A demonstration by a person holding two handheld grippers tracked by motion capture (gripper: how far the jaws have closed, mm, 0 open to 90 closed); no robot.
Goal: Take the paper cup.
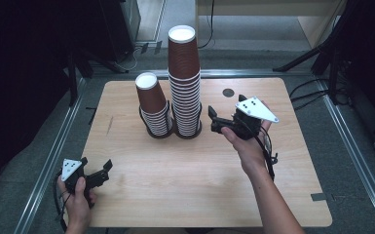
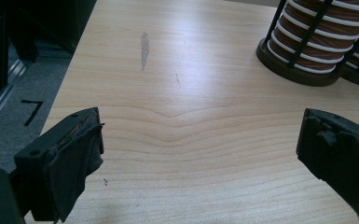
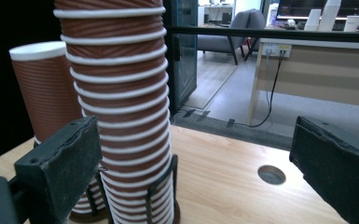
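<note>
Two stacks of brown ribbed paper cups stand in a black wire holder (image 1: 171, 132) at the middle of the wooden table (image 1: 175, 185). The tall stack (image 1: 184, 83) is on the right, the short stack (image 1: 152, 105) on the left. My right gripper (image 1: 212, 119) hovers just right of the tall stack, pointing at it, open and empty. In the right gripper view the tall stack (image 3: 121, 93) rises close ahead, left of the gap between the jaws, with the short stack (image 3: 46, 88) behind. My left gripper (image 1: 97, 164) rests near the table's front left corner, open and empty (image 2: 200, 140).
A round cable hole (image 1: 228, 92) sits in the table behind the right gripper, also seen as the hole (image 3: 271, 174) ahead of the jaws. Metal floor rails (image 1: 53, 151) flank the table. A grey smear (image 2: 144, 49) marks the wood ahead of the left gripper.
</note>
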